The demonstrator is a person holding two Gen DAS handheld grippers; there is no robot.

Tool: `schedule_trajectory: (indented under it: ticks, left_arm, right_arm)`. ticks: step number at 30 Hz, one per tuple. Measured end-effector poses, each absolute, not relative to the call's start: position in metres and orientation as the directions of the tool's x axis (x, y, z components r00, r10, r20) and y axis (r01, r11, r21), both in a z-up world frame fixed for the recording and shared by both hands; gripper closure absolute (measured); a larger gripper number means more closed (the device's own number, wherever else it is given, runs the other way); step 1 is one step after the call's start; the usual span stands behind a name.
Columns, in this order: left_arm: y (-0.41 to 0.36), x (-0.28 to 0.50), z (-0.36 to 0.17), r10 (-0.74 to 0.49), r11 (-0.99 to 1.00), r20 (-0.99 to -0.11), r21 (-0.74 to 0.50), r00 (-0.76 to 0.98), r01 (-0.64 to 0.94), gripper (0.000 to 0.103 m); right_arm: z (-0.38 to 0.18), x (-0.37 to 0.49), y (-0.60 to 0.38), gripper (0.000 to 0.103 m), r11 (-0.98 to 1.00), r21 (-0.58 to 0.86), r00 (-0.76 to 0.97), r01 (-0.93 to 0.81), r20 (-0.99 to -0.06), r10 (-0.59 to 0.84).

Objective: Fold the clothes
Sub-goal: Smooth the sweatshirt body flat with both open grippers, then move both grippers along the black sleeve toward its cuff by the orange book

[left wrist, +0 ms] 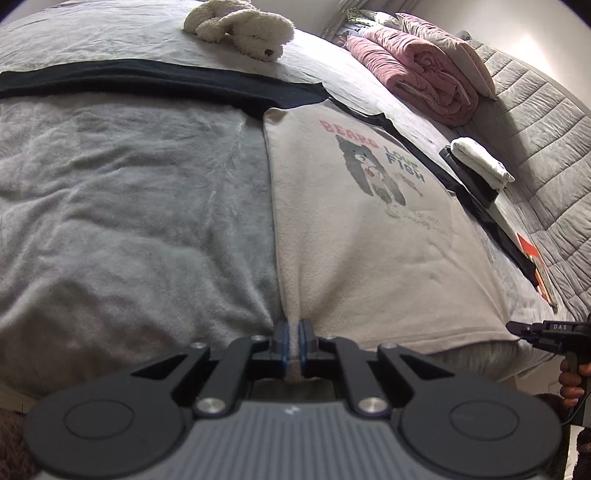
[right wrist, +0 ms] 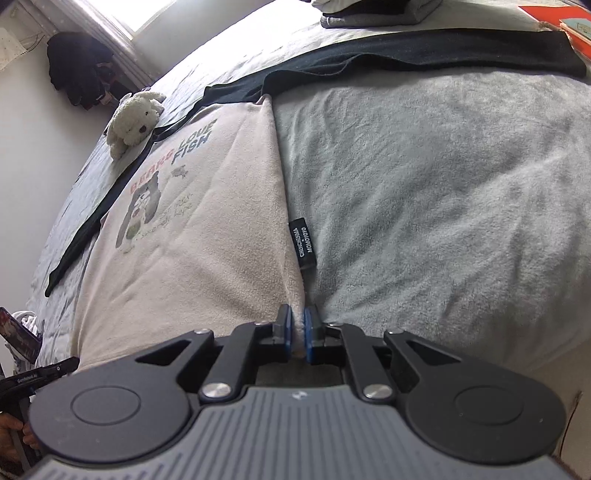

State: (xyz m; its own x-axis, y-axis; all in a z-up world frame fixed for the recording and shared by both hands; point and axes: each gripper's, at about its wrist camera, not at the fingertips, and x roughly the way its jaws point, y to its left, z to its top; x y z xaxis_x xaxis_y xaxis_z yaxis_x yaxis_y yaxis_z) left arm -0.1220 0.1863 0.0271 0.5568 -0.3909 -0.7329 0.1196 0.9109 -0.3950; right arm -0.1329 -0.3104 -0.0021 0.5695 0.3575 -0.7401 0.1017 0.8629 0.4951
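A fleece top lies flat on the bed, cream front with a bear print (left wrist: 373, 173) (right wrist: 147, 199), grey fleece side (left wrist: 129, 192) (right wrist: 443, 184) and black trim (left wrist: 147, 83) (right wrist: 406, 51). My left gripper (left wrist: 294, 334) is shut on the top's near hem, where cream meets grey. My right gripper (right wrist: 298, 332) is shut on the hem at the other side seam, near a black label (right wrist: 303, 243). Each gripper shows at the edge of the other's view: the right gripper in the left wrist view (left wrist: 543, 332), the left gripper in the right wrist view (right wrist: 40, 373).
A white plush dog (left wrist: 240, 27) (right wrist: 133, 120) lies on the bed beyond the top. A folded pink blanket (left wrist: 417, 70), a folded white garment on a dark one (left wrist: 480, 162) and an orange book (left wrist: 532, 254) lie by the quilted headboard (left wrist: 546, 122). Dark clothes (right wrist: 77, 70) hang near the window.
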Motion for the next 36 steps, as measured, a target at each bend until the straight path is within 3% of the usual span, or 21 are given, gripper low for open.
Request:
schedule_trajectory:
  ticks: [2,3,4,6,7,17,24,36]
  left_arm:
    - [0.185,-0.121,0.037,-0.368,0.923,-0.725,-0.362,0.583,0.133,0.068]
    - [0.185,-0.120,0.042,-0.357,0.928,-0.720,-0.345,0.596,0.139,0.061]
    - [0.183,-0.119,0.047,-0.349,0.933,-0.713,-0.329,0.608,0.149,0.056]
    - [0.176,-0.111,0.057,-0.343,0.937,-0.697,-0.300,0.629,0.179,0.054]
    - [0.170,-0.105,0.061,-0.351,0.935,-0.690,-0.296,0.632,0.196,0.051]
    - [0.070,-0.007,0.079,-0.414,0.898,-0.670,-0.191,0.616,0.396,0.049]
    - [-0.013,0.084,0.065,-0.501,0.823,-0.680,-0.186,0.535,0.536,0.047]
    - [-0.146,0.214,0.044,-0.476,0.727,-0.693,0.035,0.541,0.685,0.045]
  right_arm:
    - [0.002,-0.132,-0.312,0.087,0.865,0.496,0.578,0.079,-0.730,0.365]
    - [0.005,-0.130,-0.313,0.084,0.868,0.492,0.580,0.068,-0.727,0.367]
    - [0.007,-0.128,-0.315,0.078,0.872,0.486,0.583,0.059,-0.726,0.365]
    - [0.012,-0.121,-0.319,0.066,0.884,0.465,0.598,0.050,-0.723,0.347]
    - [0.015,-0.115,-0.321,0.065,0.891,0.451,0.606,0.049,-0.723,0.333]
    - [0.031,-0.041,-0.373,0.065,0.933,0.345,0.690,0.098,-0.699,0.186]
    - [0.030,0.003,-0.419,0.065,0.961,0.247,0.706,0.124,-0.702,0.089]
    - [0.012,0.058,-0.493,0.060,0.994,0.079,0.678,0.081,-0.735,0.003]
